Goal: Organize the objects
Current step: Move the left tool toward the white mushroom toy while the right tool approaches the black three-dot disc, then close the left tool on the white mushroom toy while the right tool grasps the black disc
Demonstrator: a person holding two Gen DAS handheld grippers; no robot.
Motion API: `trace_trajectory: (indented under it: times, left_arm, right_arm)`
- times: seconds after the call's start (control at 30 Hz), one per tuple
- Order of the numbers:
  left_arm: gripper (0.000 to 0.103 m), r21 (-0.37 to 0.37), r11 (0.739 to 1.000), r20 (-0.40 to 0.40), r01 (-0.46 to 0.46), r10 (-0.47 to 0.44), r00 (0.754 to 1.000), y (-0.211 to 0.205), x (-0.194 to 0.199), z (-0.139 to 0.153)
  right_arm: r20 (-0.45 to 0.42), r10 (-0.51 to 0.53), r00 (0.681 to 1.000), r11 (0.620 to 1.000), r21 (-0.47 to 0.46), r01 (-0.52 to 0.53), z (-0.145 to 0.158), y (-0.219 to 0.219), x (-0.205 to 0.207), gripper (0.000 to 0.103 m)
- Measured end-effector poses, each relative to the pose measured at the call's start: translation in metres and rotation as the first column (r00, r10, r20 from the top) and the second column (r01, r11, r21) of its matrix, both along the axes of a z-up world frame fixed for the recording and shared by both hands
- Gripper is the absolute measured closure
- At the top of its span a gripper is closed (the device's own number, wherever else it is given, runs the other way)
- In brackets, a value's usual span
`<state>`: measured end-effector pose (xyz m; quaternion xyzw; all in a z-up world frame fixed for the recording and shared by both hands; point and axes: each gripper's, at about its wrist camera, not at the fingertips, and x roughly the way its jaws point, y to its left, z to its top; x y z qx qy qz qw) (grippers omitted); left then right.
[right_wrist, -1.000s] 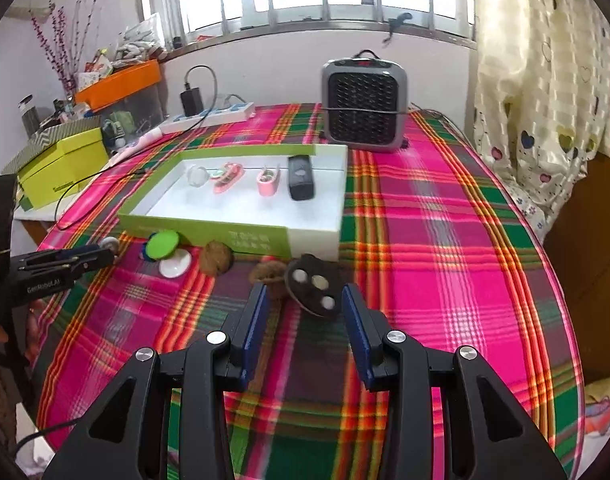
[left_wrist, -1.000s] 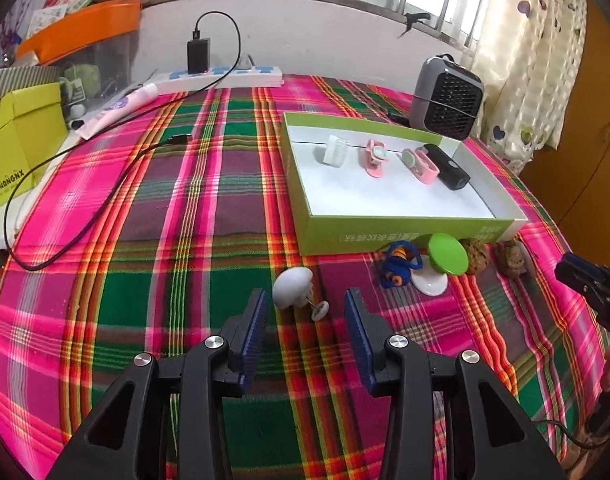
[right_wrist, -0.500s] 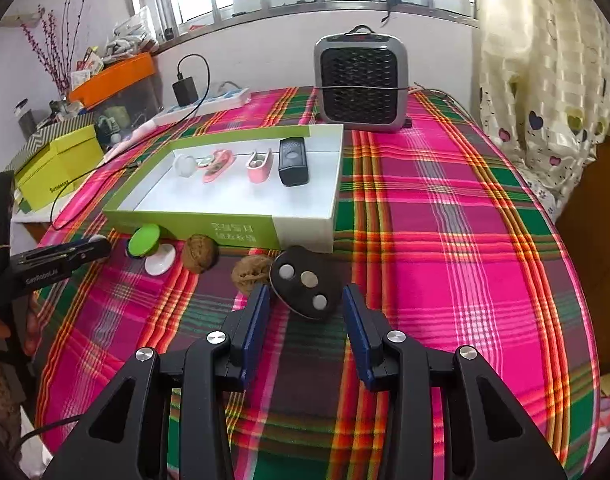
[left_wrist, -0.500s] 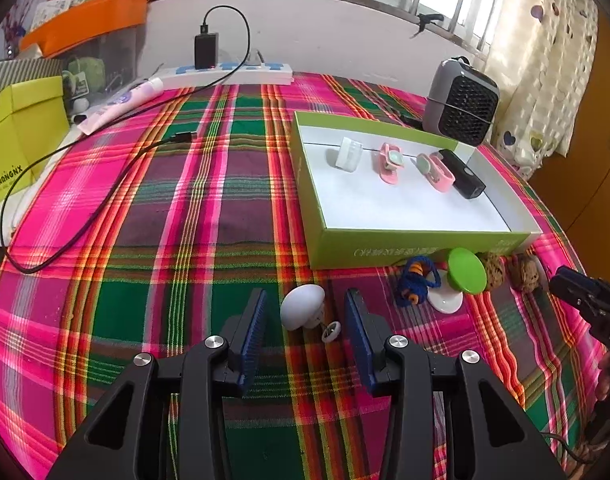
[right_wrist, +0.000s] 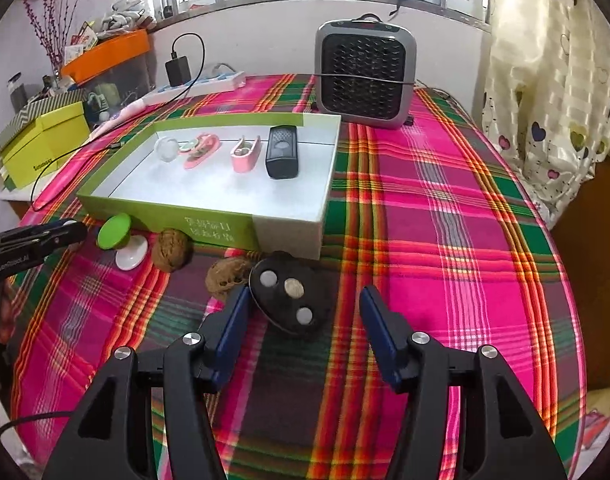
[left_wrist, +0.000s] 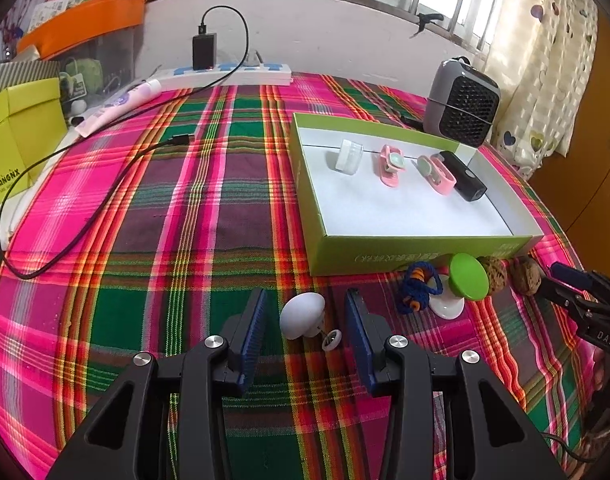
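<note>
My left gripper (left_wrist: 305, 314) is open around a white mushroom-shaped knob (left_wrist: 303, 314) that lies on the plaid cloth, with a gap at each blue pad. My right gripper (right_wrist: 305, 298) straddles a black oval key fob (right_wrist: 291, 300) with three buttons. Its jaws are opening: the fob rests on the cloth, close to the left pad and well clear of the right one. Behind stands a green box (left_wrist: 385, 258) holding a white cap (left_wrist: 350, 156), two pink clips and a black device (right_wrist: 281, 152).
In front of the box lie a blue-orange cord knot (left_wrist: 419, 286), a green-topped white stand (left_wrist: 467, 282) and two walnuts (right_wrist: 169, 249) (right_wrist: 225, 274). A grey heater (right_wrist: 365, 76) stands at the back, a black cable (left_wrist: 85, 216) and a yellow box (left_wrist: 13, 144) to the left.
The right jaws have spread apart around the black fob, which now lies on the cloth. The white knob sits slightly deeper between the left fingers.
</note>
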<state>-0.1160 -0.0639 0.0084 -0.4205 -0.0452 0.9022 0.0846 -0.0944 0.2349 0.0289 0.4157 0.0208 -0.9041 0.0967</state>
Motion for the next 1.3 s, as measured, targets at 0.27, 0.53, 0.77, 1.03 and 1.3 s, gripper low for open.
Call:
trace_trajectory:
  times: [0.27,0.53,0.77,1.03,1.3]
  left_arm:
    - [0.065,-0.018,1.000,-0.001,0.001,-0.001,1.000,0.002,-0.002,0.000]
    - [0.065,-0.037,0.999,-0.002,-0.003,0.003,1.000,0.004,-0.003,-0.001]
    - [0.065,-0.054,0.999,-0.003,-0.008,0.008,1.000,0.006,-0.003,-0.001]
    - [0.076,-0.061,0.998,-0.004,-0.023,0.023,1.000,0.005,-0.003,-0.001]
    - [0.083,-0.061,0.998,-0.003,-0.020,0.020,1.000,0.004,-0.003,-0.001]
  right_arm:
    - [0.028,0.028,0.999,0.999,0.045,-0.029,-0.006,-0.002,-0.005,0.046]
    - [0.041,0.050,0.998,0.997,0.059,-0.053,-0.008,-0.004,-0.017,0.046]
    - [0.041,0.048,0.998,0.997,0.056,-0.051,-0.008,-0.004,-0.019,0.047]
    - [0.034,0.047,0.998,0.997,0.053,-0.049,-0.007,-0.003,-0.019,0.061]
    - [0.033,0.045,0.998,0.997,0.055,-0.047,-0.006,-0.004,-0.019,0.064]
